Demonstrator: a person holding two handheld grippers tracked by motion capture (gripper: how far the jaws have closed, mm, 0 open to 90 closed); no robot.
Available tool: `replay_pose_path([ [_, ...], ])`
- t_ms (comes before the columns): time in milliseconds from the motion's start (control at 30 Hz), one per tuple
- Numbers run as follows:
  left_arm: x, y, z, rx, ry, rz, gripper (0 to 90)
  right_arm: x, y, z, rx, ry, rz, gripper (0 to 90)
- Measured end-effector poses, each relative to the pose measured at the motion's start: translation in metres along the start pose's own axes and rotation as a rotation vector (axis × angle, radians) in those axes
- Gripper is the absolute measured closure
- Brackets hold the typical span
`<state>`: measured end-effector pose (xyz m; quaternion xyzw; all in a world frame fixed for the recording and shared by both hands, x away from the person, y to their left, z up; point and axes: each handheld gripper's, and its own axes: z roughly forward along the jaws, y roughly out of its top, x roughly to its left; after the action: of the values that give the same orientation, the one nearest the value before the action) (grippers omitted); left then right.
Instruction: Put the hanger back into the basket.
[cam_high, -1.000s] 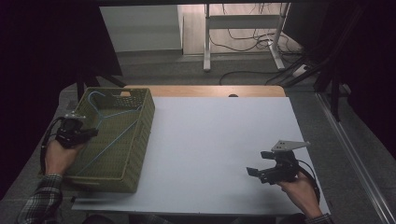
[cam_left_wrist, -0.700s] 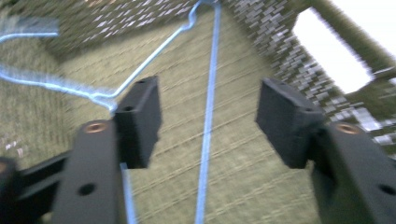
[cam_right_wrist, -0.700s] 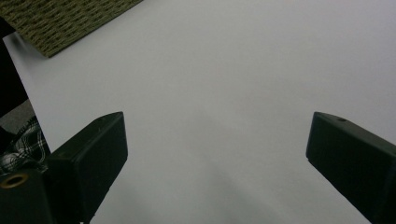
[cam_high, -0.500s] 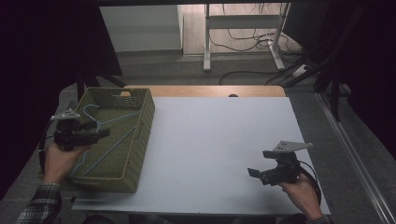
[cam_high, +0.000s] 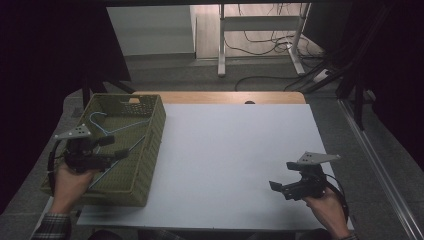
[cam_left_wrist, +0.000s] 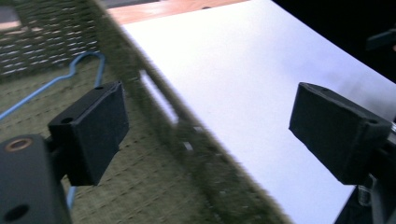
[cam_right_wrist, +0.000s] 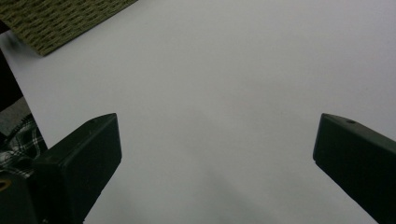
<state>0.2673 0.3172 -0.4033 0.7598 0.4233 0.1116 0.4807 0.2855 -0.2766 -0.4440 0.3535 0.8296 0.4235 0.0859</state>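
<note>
Blue wire hanger (cam_high: 116, 131) in basket (cam_high: 150, 150): light, springy, slippery; grip straight bar; left gripper (cam_high: 116, 148) fingers just opened wide, empty; right gripper (cam_high: 278, 187) wide, empty.

**A dim lab or test room set up for recording**

A white sheet (cam_high: 235, 160) covers a wooden desk (cam_high: 220, 97) in the middle of the frame, ringed by black curtains (cam_high: 45, 55) at the left and right edges. At the top centre stands a metal stand (cam_high: 260, 35) on a bare floor, with loose cables (cam_high: 270, 77) trailing under it. Grey carpet (cam_high: 380, 165) and a floor rail run down the right side.
</note>
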Motion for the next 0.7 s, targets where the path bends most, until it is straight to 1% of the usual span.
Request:
replay_pose_path([
  [67, -0.01, -0.002, 0.002, -0.006, -0.001, 0.027, 9.6, 0.002, -0.001, -0.001, 0.0, 0.008, 0.004, 0.2],
  [100, -0.01, -0.002, 0.002, -0.006, -0.001, 0.027, 8.3, 0.002, -0.001, -0.001, 0.0, 0.008, 0.004, 0.2],
  [167, -0.02, -0.006, 0.004, -0.013, -0.002, 0.047, 6.6, 0.006, -0.001, -0.002, -0.006, 0.013, 0.0, 0.0],
  [200, -0.028, -0.01, 0.009, -0.005, 0.006, 0.059, 6.0, 0.008, -0.001, -0.002, -0.005, 0.014, -0.003, 0.0],
  [233, -0.028, -0.01, 0.009, -0.005, 0.006, 0.059, 5.0, 0.008, -0.001, -0.002, -0.005, 0.014, -0.003, 0.0],
  [267, -0.036, -0.016, 0.014, 0.006, 0.013, 0.076, 3.9, 0.011, -0.002, -0.003, -0.008, 0.016, -0.011, 0.0],
  [400, -0.05, -0.028, 0.026, 0.029, 0.036, 0.116, 2.5, 0.013, -0.004, -0.003, -0.001, 0.008, -0.022, 0.0],
  [467, -0.054, -0.035, 0.031, 0.047, 0.047, 0.131, 1.9, 0.012, -0.006, -0.001, 0.007, 0.005, -0.023, 0.0],
  [533, -0.056, -0.042, 0.036, 0.061, 0.049, 0.137, 1.9, 0.011, -0.008, 0.001, 0.02, -0.005, -0.029, 0.0],
  [600, -0.056, -0.047, 0.04, 0.075, 0.046, 0.136, 1.7, 0.01, -0.01, 0.004, 0.035, -0.016, -0.04, 0.1],
  [700, -0.054, -0.052, 0.044, 0.089, 0.035, 0.13, 0.9, 0.008, -0.012, 0.007, 0.051, -0.022, -0.041, 0.1],
])
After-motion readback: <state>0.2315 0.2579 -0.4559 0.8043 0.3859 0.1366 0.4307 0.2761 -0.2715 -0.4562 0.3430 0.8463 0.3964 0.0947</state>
